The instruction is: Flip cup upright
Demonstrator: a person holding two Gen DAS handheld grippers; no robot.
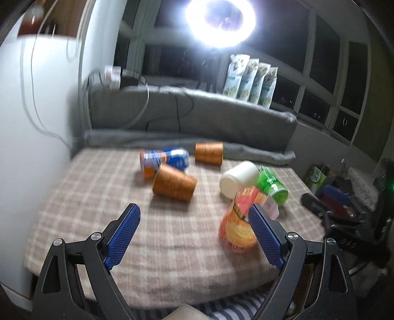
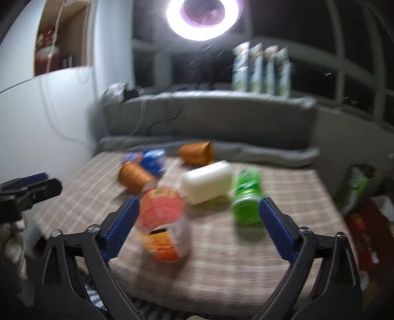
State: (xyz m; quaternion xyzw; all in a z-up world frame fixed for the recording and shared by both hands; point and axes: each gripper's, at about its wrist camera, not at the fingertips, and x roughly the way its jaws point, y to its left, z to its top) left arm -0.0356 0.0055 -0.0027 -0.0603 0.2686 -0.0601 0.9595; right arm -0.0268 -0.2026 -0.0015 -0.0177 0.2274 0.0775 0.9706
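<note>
Several cups lie on their sides on a checked cloth (image 1: 98, 197). An orange cup (image 1: 173, 183) lies mid-table, a second orange cup (image 1: 209, 152) behind it, and a blue-and-orange cup (image 1: 163, 161) between them. A white cup (image 1: 238, 178), a green cup (image 1: 273, 185) and an orange-pink printed cup (image 1: 237, 224) lie to the right. My left gripper (image 1: 194, 214) is open and empty, in front of the orange cup. My right gripper (image 2: 198, 205) is open and empty, with the printed cup (image 2: 162, 224) by its left finger and the green cup (image 2: 246, 195) by its right finger. The white cup (image 2: 205, 183) lies beyond.
A grey cushion (image 1: 197, 115) with cables runs along the back. A ring light (image 1: 219, 19) glares above. Several pouches (image 1: 251, 81) stand on the sill. Dark clutter (image 1: 344, 204) sits off the right edge. The left gripper shows at the left in the right wrist view (image 2: 29, 189).
</note>
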